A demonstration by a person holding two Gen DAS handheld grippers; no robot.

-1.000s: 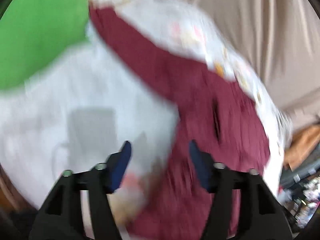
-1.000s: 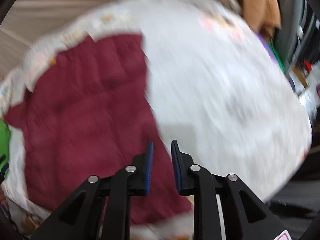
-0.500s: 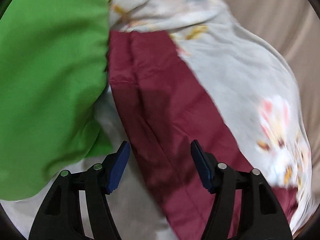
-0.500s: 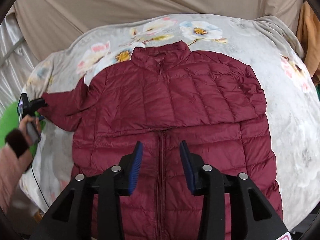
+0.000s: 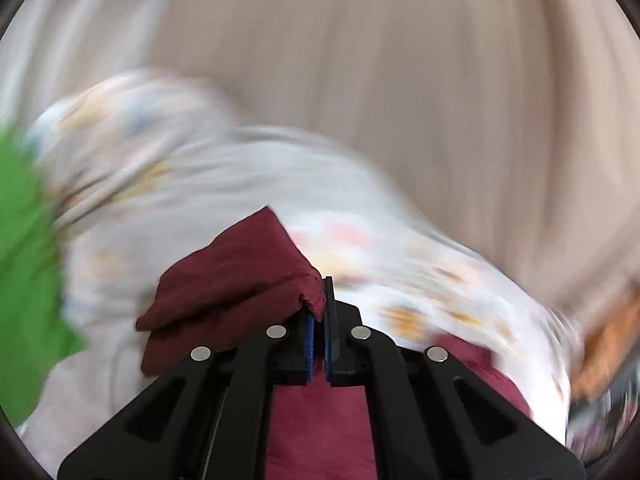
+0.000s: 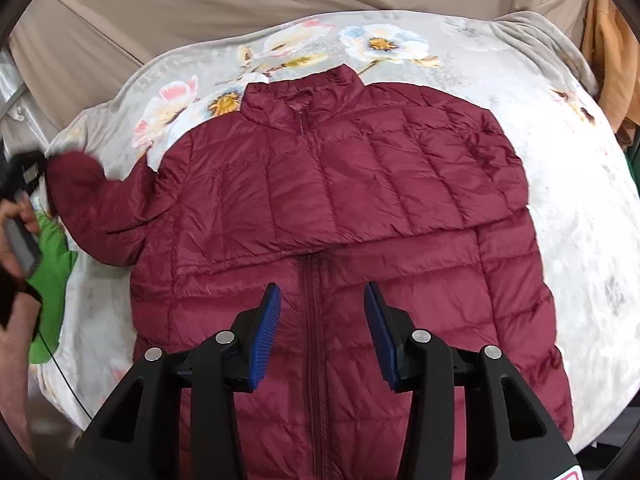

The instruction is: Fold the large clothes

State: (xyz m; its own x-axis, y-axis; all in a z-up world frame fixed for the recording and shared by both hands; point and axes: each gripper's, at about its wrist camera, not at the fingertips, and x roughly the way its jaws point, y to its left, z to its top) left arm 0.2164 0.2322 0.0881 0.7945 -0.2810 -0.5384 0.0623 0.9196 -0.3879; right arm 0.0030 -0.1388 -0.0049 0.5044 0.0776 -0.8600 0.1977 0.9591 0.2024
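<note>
The maroon puffer jacket (image 6: 340, 220) lies face up, zipped, on a floral blanket (image 6: 580, 220) that covers the counter, collar toward twelve o'clock. One sleeve (image 6: 460, 160), on the three o'clock side, is already folded across the chest. The other sleeve (image 6: 88, 196) stretches out toward nine o'clock, and that fold is just starting.

In the left wrist view the left gripper (image 5: 319, 320) has its fingers clamped on the sleeve cuff (image 5: 240, 280), the cloth bunched between the pads. The surroundings are motion-blurred, so where the cuff sits over the blanket cannot be told from that view. In the right wrist view the same gripper (image 6: 24, 172) appears at the cuff at nine o'clock, with the person's hand (image 6: 16, 232) behind it.

The right gripper (image 6: 322, 334) hovers over the lower front of the jacket near the zipper (image 6: 314, 320). Its fingers have just been opening and stand apart, with nothing between them.

By my reading, what remains is carrying this sleeve across the chest, then folding the body into a compact bundle.

No containers are visible. A green cloth (image 6: 48, 280) lies at the nine o'clock edge and an orange garment (image 6: 608, 60) hangs at two o'clock.
</note>
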